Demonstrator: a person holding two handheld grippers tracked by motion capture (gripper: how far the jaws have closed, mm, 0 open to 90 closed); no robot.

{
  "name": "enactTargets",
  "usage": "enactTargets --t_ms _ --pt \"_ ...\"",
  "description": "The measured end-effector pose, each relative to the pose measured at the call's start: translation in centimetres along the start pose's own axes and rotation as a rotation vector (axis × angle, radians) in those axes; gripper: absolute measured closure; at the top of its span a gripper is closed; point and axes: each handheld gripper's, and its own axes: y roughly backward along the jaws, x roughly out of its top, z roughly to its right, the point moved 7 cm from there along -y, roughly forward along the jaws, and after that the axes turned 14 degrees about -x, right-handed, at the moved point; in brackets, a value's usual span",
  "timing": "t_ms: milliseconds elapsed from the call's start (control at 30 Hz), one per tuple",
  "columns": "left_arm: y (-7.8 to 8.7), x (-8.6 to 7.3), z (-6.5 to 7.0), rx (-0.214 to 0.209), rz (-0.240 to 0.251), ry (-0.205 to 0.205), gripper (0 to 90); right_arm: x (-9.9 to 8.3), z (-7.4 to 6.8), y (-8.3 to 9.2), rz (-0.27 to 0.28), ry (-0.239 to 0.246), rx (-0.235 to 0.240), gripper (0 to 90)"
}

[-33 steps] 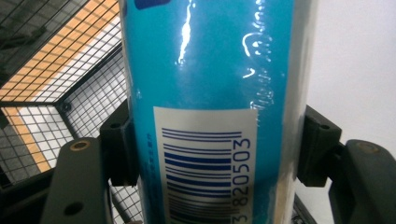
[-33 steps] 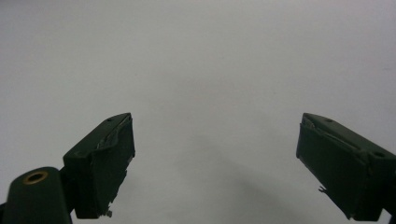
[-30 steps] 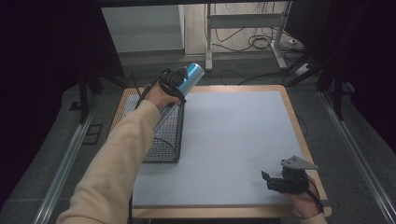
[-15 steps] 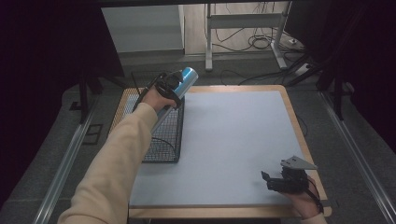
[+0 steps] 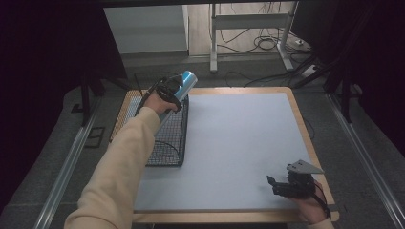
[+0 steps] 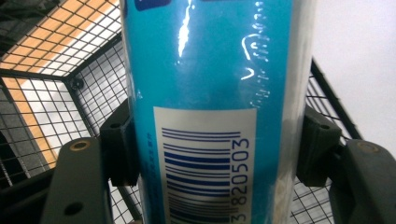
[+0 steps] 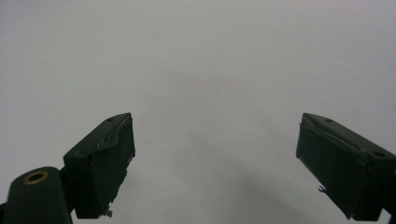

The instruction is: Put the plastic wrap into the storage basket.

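Note:
A blue cylindrical can (image 5: 185, 84) with a barcode label (image 6: 205, 158) is clamped between the jaws of my left gripper (image 5: 173, 90). It hangs tilted over the far end of a black wire basket (image 5: 165, 138) at the table's left side. In the left gripper view the basket's mesh (image 6: 56, 112) lies below and behind the can. My right gripper (image 5: 277, 185) rests low near the table's front right corner, with its jaws wide apart over the bare grey mat (image 7: 205, 70) and nothing between them.
The grey mat (image 5: 239, 143) covers most of the wooden table (image 5: 305, 129). A metal stand and cables (image 5: 258, 38) sit on the floor beyond the far edge. Rails (image 5: 372, 167) run along both sides of the table.
My left gripper has carried the blue can slightly left and toward me, over the basket's far end. The right gripper has stayed in place.

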Motion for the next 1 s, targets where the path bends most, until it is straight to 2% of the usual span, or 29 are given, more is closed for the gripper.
enactTargets --t_ms 167,633,900,1000 --pt "-0.8 -0.2 -0.5 0.002 -0.009 0.024 31.3 0.0 0.0 0.0 0.000 -0.001 0.000 12.0" --pt "-2.6 -0.5 -1.1 0.006 -0.026 0.038 31.2 0.0 0.1 0.0 0.001 -0.003 0.002 12.0" --pt "-2.6 -0.5 -1.2 0.009 -0.007 0.032 30.8 -0.1 0.1 0.1 0.001 -0.003 -0.002 12.0" --pt "-1.9 -0.4 -1.2 0.007 0.020 0.028 27.3 0.0 0.1 0.2 0.003 -0.004 -0.004 12.0"
